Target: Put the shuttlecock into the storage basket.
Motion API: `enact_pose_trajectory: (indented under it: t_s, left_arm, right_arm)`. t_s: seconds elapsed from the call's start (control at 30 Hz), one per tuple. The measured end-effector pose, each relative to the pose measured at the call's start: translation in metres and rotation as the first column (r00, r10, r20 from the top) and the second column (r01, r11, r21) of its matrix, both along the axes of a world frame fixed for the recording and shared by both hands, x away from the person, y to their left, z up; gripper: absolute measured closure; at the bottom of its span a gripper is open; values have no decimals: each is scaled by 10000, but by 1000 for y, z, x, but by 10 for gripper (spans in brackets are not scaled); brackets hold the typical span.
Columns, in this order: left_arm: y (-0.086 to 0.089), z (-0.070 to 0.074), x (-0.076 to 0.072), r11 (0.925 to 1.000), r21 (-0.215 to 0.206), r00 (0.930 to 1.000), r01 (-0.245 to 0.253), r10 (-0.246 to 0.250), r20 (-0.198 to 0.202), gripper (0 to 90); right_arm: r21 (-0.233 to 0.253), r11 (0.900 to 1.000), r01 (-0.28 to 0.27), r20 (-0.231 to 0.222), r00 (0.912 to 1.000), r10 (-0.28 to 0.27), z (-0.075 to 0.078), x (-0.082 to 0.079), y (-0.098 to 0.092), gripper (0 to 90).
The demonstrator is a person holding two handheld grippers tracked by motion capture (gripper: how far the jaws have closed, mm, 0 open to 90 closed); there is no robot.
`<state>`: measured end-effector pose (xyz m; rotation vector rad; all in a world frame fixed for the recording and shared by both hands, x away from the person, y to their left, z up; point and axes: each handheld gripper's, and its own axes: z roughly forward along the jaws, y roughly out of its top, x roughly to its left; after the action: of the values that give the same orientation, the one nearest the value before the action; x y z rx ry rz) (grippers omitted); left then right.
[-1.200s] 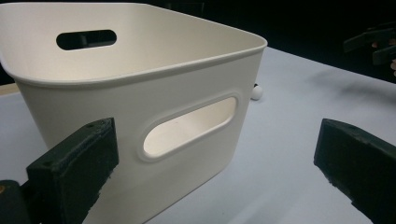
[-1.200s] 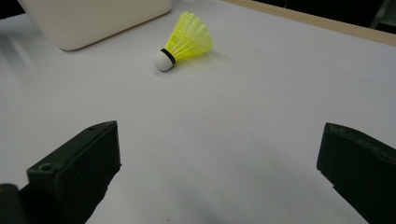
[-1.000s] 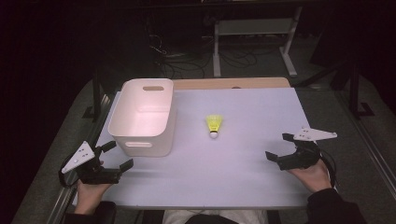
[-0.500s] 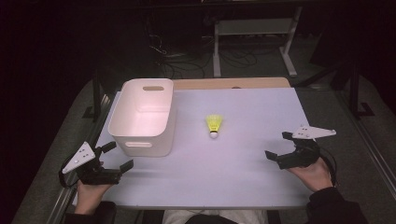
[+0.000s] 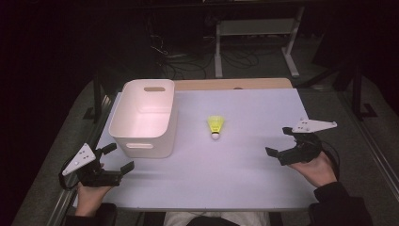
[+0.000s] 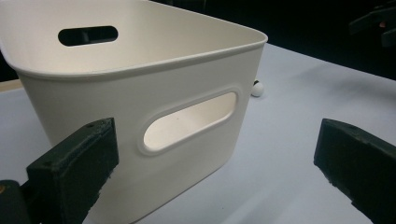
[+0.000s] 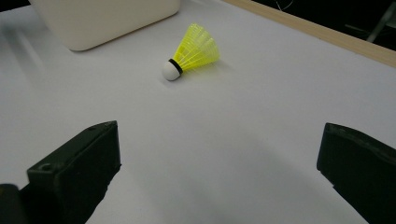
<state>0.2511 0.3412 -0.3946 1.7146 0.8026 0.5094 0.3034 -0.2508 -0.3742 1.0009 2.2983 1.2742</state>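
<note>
Barely any change from a second ago: right tongs (image 5: 286, 143) dipped a touch lower, still spread wide and empty, well to the right of the shuttlecock (image 5: 215, 127). Left tongs (image 5: 118, 158) unmoved, also spread, just short of the white bin (image 5: 143, 117). Shuttlecock lying on the tabletop (image 5: 235, 169) right of the bin, cork toward the person; likely a reach only beginning.

A darkened lab or test room: a white counter (image 5: 244, 183) lit from above, loose cables (image 5: 188, 59) trailing over the floor behind it, and a white metal stand (image 5: 256, 35) at the back.
</note>
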Motion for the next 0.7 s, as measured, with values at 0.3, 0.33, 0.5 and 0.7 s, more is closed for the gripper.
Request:
enact_pose_trajectory:
  t_s: [0.3,0.33,0.5,0.7]
  left_arm:
    - [0,0,0,10000,6,10000,10,-10,-2,0]
    - [0,0,0,10000,-4,10000,11,-11,-5,0]
    - [0,0,0,10000,-4,10000,20,-20,-6,0]
    - [0,0,0,10000,-5,10000,21,-21,-30,0]
  right_arm:
    - [-161,9997,-186,8,9998,186,9,5,6,0]
    - [-161,9997,-186,8,9998,186,9,5,6,0]
    - [-228,9994,-270,16,9996,271,15,8,8,0]
    - [-307,9990,-335,44,9994,337,23,12,11,0]
